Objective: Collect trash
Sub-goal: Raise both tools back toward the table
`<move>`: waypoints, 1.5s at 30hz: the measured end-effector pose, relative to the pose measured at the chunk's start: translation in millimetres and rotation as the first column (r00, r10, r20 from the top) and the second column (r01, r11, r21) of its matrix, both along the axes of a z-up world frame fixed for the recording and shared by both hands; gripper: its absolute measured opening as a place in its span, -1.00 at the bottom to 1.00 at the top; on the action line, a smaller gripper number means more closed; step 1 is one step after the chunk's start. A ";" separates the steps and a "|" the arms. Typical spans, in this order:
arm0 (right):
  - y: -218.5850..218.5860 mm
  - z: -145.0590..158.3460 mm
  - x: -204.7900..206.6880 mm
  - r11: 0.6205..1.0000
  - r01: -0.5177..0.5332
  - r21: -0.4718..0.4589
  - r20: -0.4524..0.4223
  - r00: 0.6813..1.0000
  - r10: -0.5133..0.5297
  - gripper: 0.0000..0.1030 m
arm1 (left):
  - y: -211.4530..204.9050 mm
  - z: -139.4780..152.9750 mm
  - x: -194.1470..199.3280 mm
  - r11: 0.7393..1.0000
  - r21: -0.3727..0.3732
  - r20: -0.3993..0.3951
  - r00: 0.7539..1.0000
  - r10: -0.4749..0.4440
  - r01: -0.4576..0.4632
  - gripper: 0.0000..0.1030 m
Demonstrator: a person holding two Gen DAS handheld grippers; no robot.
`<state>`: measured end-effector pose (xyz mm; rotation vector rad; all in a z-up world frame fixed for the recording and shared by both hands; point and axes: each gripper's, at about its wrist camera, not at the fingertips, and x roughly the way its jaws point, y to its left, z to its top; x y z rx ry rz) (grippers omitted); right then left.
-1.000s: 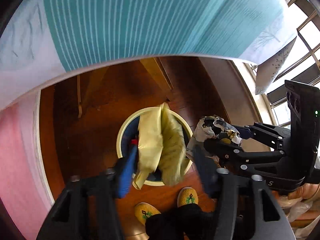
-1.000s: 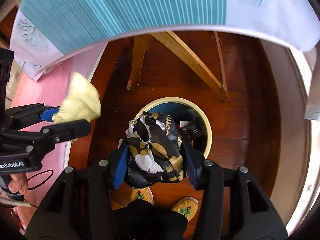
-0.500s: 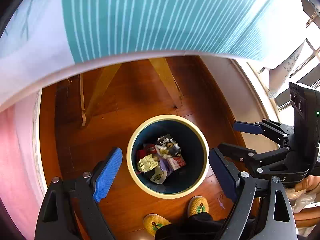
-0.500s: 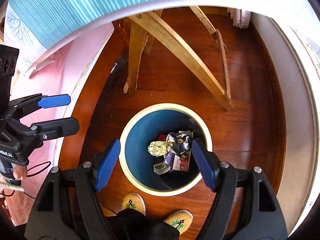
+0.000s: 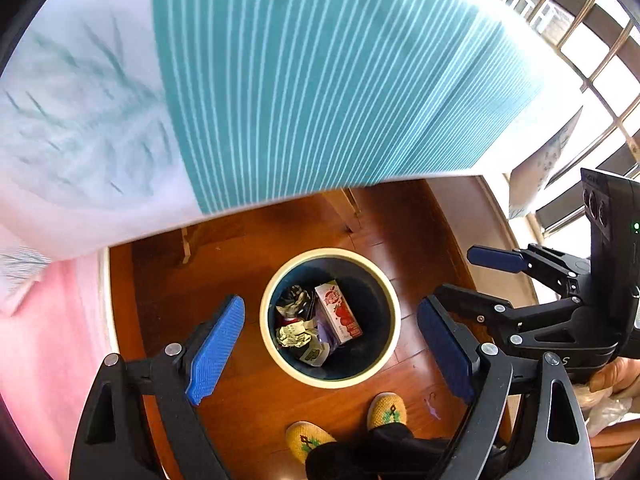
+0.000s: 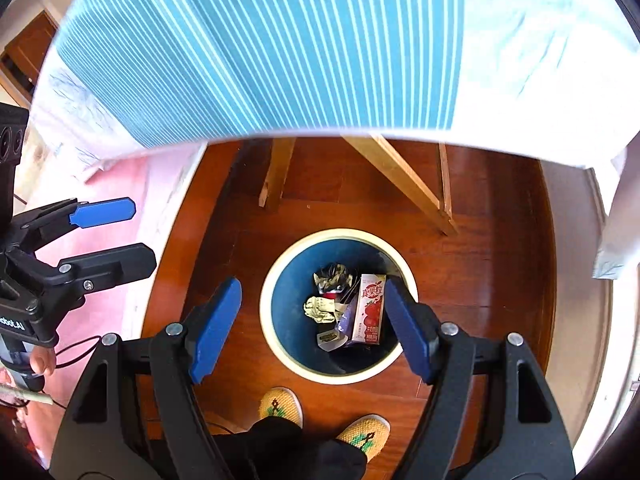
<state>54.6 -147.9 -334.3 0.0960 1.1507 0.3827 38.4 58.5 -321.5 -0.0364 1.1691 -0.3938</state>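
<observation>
A round bin [image 5: 332, 382] [image 6: 344, 234], cream rim and blue inside, stands on the wood floor right below both grippers. In it lie a crumpled yellow paper [image 5: 294, 334] [image 6: 318, 308], a dark patterned wrapper [image 5: 294, 298] [image 6: 332, 274] and a red juice carton [image 5: 340, 312] [image 6: 370, 308]. My left gripper [image 5: 330, 306] [image 6: 140, 236] hangs open above the bin with nothing between its blue pads. Beside it my right gripper [image 6: 311, 287] [image 5: 476, 278] is also open and holds nothing.
A table with a teal striped cloth [image 5: 320, 80] [image 6: 260, 48] overhangs the far side, its wooden legs [image 6: 404, 184] behind the bin. A person's yellow slippers [image 5: 386, 412] [image 6: 280, 406] stand just in front. A pink rug [image 5: 40, 340] lies left, windows [image 5: 600, 60] right.
The left gripper let go of the yellow paper and the right gripper let go of the dark wrapper; both now lie in the bin. Both grippers opened wide and rose.
</observation>
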 end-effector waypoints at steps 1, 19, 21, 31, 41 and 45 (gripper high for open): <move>-0.6 11.7 -0.9 1.000 0.001 0.007 0.001 1.000 -0.001 0.39 | 0.4 12.0 -2.2 1.000 0.002 0.005 1.000 0.009 -0.009 0.73; -3.8 247.8 -33.8 0.991 -0.091 0.096 0.132 0.988 0.078 0.39 | 2.7 256.4 -55.3 0.994 -0.036 0.147 0.983 0.111 -0.107 0.74; -7.2 272.0 -36.6 0.989 -0.106 0.100 0.151 0.984 0.090 0.39 | 3.7 287.2 -60.5 0.992 -0.034 0.176 0.977 0.123 -0.119 0.73; -21.6 372.0 -44.6 0.980 -0.165 0.112 0.305 0.944 0.124 0.39 | 1.3 396.3 -68.9 0.978 -0.025 0.257 0.945 0.205 -0.205 0.73; -11.2 438.4 -16.6 0.966 -0.250 0.058 0.456 0.868 0.197 0.39 | 6.5 459.7 -42.5 0.941 -0.015 0.341 0.883 0.322 -0.338 0.73; -7.7 458.0 8.6 0.964 -0.262 0.045 0.489 0.847 0.207 0.39 | 10.1 479.9 -22.6 0.932 0.020 0.372 0.868 0.329 -0.362 0.73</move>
